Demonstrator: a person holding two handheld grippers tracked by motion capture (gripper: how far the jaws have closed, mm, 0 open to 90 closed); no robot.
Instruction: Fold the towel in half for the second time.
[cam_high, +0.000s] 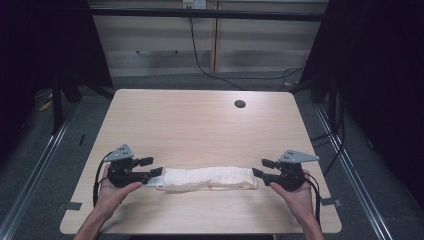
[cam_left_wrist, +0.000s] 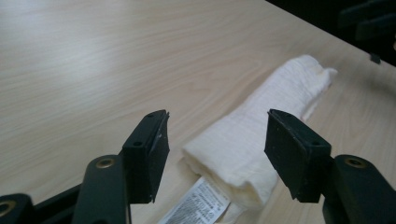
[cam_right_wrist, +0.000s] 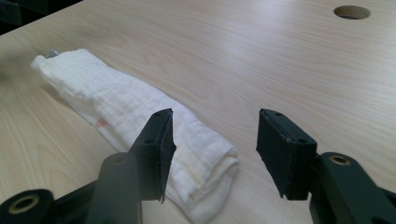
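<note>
A white cloth (cam_high: 207, 178), folded into a long narrow bundle, lies across the near part of the wooden table (cam_high: 195, 120). My left gripper (cam_high: 156, 168) is at its left end, open, with the cloth (cam_left_wrist: 252, 135) and its printed label (cam_left_wrist: 198, 205) between and just beyond the jaws. My right gripper (cam_high: 260, 168) is at the cloth's right end, open as well. Its left jaw overlaps the folded end of the cloth (cam_right_wrist: 140, 116), and nothing is clamped. A hand holds each gripper from the near edge.
A round cable hole (cam_high: 240, 104) sits in the table's far right part. Beyond the table are pale cabinet fronts (cam_high: 210, 40) and a black cable (cam_high: 200, 60) on the grey floor. Dark frames stand at both sides.
</note>
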